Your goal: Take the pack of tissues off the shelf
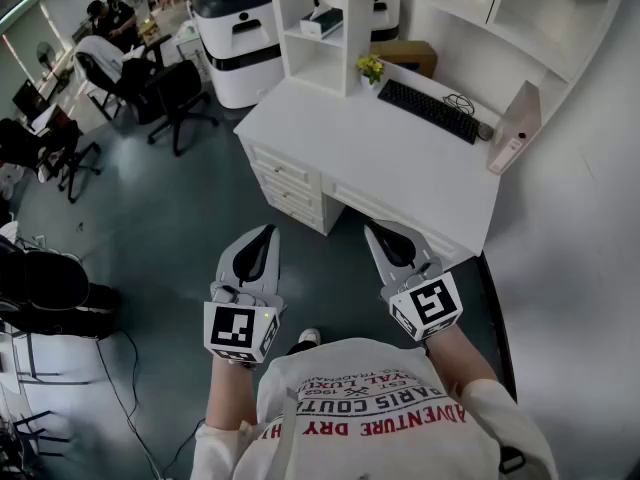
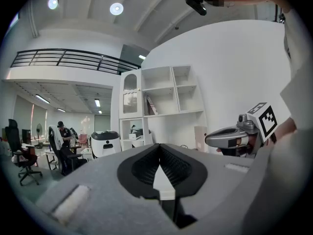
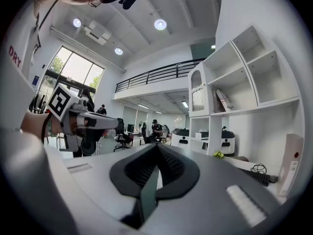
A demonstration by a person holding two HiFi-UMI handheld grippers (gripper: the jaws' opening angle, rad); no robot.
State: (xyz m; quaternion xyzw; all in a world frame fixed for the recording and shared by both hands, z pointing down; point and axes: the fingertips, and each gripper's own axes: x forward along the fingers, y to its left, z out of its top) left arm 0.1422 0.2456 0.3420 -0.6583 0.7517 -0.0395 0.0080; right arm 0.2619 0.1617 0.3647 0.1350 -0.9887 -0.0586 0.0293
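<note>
The pack of tissues (image 1: 320, 21) is a white box with a dark top, lying in a lower cubby of the white shelf (image 1: 290, 13) at the back of the desk. It also shows small and far off as the tissue pack (image 2: 136, 135) in the left gripper view and the tissue pack (image 3: 201, 135) in the right gripper view. My left gripper (image 1: 265, 230) and right gripper (image 1: 372, 228) hover side by side over the floor in front of the desk, well short of the shelf. Both are shut and hold nothing.
A white desk (image 1: 400, 168) with drawers (image 1: 285, 183) carries a black keyboard (image 1: 430, 110), a small potted plant (image 1: 371, 68) and an upright binder (image 1: 515, 128). A white machine (image 1: 238, 38) stands left of the shelf. Office chairs (image 1: 170, 98) and seated people are further left.
</note>
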